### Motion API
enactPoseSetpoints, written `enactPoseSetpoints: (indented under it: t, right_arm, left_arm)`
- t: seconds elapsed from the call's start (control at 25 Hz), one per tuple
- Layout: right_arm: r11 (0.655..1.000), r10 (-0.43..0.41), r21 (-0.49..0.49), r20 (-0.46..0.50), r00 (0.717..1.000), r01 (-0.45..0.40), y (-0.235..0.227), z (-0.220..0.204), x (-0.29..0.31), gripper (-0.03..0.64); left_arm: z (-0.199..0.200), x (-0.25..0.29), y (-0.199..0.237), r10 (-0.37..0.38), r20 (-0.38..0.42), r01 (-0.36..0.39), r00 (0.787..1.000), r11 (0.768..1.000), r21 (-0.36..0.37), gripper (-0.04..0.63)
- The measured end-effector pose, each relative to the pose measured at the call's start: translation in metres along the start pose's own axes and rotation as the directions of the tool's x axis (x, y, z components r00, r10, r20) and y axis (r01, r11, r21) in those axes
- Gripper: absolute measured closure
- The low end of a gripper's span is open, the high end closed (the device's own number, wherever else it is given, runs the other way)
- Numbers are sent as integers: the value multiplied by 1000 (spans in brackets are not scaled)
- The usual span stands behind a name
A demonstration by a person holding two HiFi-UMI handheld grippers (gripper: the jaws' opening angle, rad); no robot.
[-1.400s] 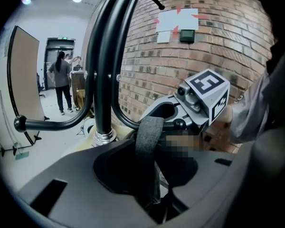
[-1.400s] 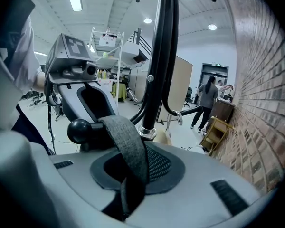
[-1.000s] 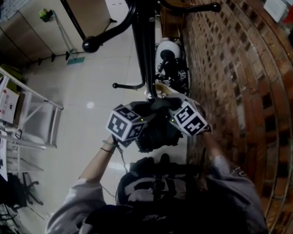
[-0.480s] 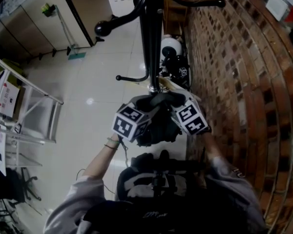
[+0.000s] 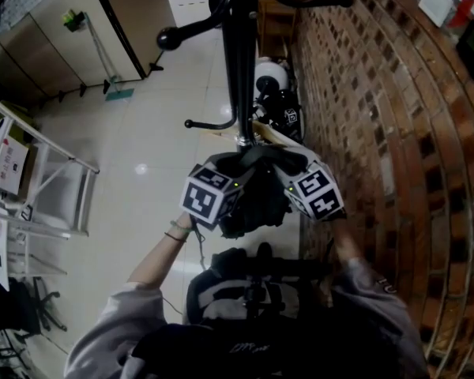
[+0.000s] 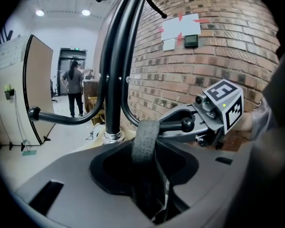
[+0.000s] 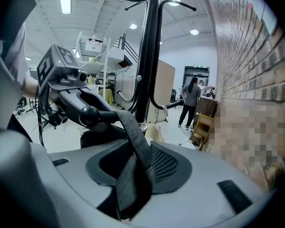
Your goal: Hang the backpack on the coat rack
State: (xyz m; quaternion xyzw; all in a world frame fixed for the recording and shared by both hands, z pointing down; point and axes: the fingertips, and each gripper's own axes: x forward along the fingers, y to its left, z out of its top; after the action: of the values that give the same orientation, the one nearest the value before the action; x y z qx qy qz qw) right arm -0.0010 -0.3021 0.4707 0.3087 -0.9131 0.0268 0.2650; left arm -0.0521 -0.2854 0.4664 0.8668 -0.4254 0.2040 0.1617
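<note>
The black coat rack pole [image 5: 238,69] rises just ahead of both grippers. The dark backpack [image 5: 253,208] hangs between them, under their marker cubes. Its grey strap [image 6: 145,137] is looped over a ball-tipped hook [image 6: 180,125] of the rack. The strap runs down between the jaws of my left gripper [image 6: 147,175], which are opening and stand wide, not pressing on it. In the right gripper view the same strap [image 7: 133,137] drapes off the hook [image 7: 92,116] and down through my right gripper [image 7: 133,175], whose jaws are also opening, clear of the strap.
A brick wall [image 5: 379,133] runs close along the right. A white and black machine [image 5: 270,77] sits at the rack's foot. A metal frame rack [image 5: 55,188] stands at the left, and a person [image 6: 75,87] stands far off by a doorway.
The right gripper has drawn slightly to the right, away from the left one. The left gripper has stayed where it was. The backpack still hangs between them.
</note>
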Motion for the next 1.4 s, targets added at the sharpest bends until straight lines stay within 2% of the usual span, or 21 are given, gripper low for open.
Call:
enactPoseSetpoints:
  t: [0.16, 0.28, 0.36, 0.48, 0.6, 0.68, 0.76, 0.84, 0.96, 1.04, 1.2, 1.28, 1.4]
  right_arm:
    - [999, -18, 37, 22, 1000, 17, -6, -1, -12, 462]
    - [998, -24, 57, 35, 999, 22, -10, -7, -18, 462]
    - [996, -27, 86, 43, 999, 24, -7, -9, -21, 462]
    - [983, -50, 179, 68, 996, 37, -1, -14, -27, 463]
    - [954, -80, 297, 114, 990, 43, 8, -19, -33, 465]
    - [934, -112, 353, 136, 984, 57, 15, -22, -38, 465]
    - [915, -145, 396, 146, 978, 77, 20, -26, -43, 468]
    - [892, -167, 446, 164, 972, 78, 26, -27, -50, 468]
    - [868, -186, 493, 209, 960, 61, 31, -22, -58, 479]
    - [859, -188, 510, 233, 954, 45, 35, -20, -61, 509]
    - [852, -219, 519, 234, 947, 68, 37, -19, -64, 532]
    - [845, -246, 528, 236, 940, 89, 35, -17, -68, 582]
    - [839, -268, 535, 243, 932, 101, 32, -13, -71, 601]
  left_arm:
    - [3, -22, 1, -19, 27, 21, 999, 997, -78, 436]
    - [5, -37, 4, -52, 79, 66, 996, 979, -192, 436]
    - [2, -44, 8, -51, 102, 75, 993, 967, -242, 436]
    - [0, -52, 10, -25, 166, 72, 986, 956, -284, 444]
    - [-5, -62, 15, 26, 229, 54, 973, 940, -336, 518]
    - [-9, -68, 16, 50, 256, 48, 965, 931, -363, 540]
    - [-12, -76, 18, 73, 280, 47, 957, 915, -400, 550]
    - [-12, -80, 18, 91, 312, 65, 946, 888, -455, 582]
    - [-13, -79, 10, 84, 341, 109, 936, 854, -509, 591]
    - [-17, -75, 5, 82, 330, 104, 940, 855, -508, 591]
    - [-21, -71, -3, 90, 301, 68, 949, 876, -477, 591]
    - [-19, -71, -3, 117, 298, 38, 947, 883, -467, 591]
    - [-18, -72, -3, 149, 295, -3, 944, 896, -444, 591]
